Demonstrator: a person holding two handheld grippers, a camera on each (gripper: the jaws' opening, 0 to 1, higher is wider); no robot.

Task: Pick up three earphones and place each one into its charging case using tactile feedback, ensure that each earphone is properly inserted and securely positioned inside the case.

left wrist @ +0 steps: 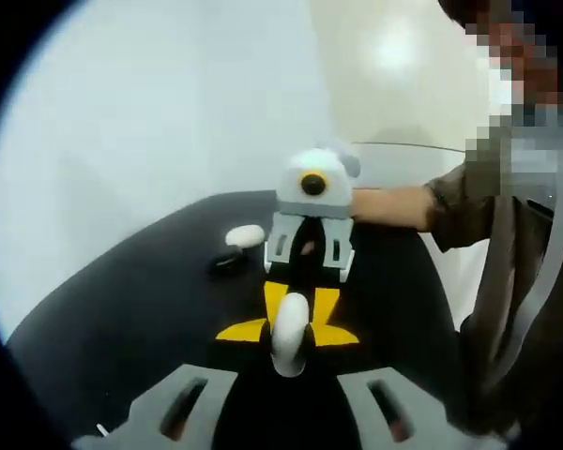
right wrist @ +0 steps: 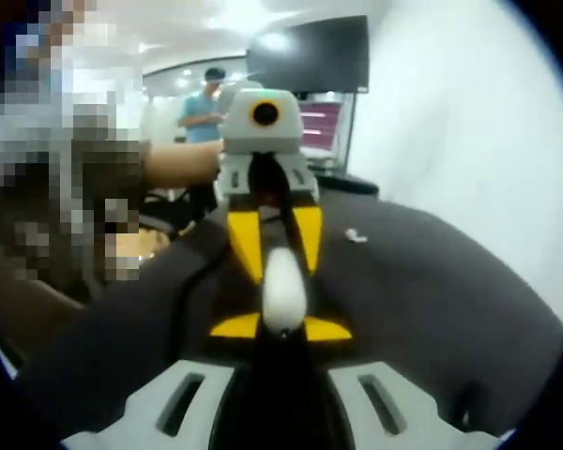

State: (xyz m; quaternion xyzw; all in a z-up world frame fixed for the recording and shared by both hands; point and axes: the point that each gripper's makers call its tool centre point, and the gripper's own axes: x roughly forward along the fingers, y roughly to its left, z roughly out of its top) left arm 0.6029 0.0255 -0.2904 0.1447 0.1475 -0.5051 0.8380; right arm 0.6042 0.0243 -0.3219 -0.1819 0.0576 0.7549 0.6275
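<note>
My two grippers face each other over a black table (left wrist: 122, 319) and meet tip to tip. Between the yellow tips stands a white rounded earphone piece (left wrist: 289, 333); I cannot tell earphone from case in it. My left gripper (left wrist: 287, 334) is shut on its near end, and the right gripper's yellow fingers (left wrist: 275, 302) close on its far end. In the right gripper view the same white piece (right wrist: 283, 286) sits in my right gripper (right wrist: 281, 327), with the left gripper's yellow fingers (right wrist: 245, 242) beyond it. A white case (left wrist: 245, 234) and a small black item (left wrist: 228, 263) lie on the table behind.
A person's hand and olive sleeve (left wrist: 403, 208) hold the right gripper. A small white bit (right wrist: 357, 236) lies on the black table (right wrist: 432, 300). Far back stand a dark monitor (right wrist: 310, 56) and a person in a teal shirt (right wrist: 202, 108). The table's edge curves near a white wall.
</note>
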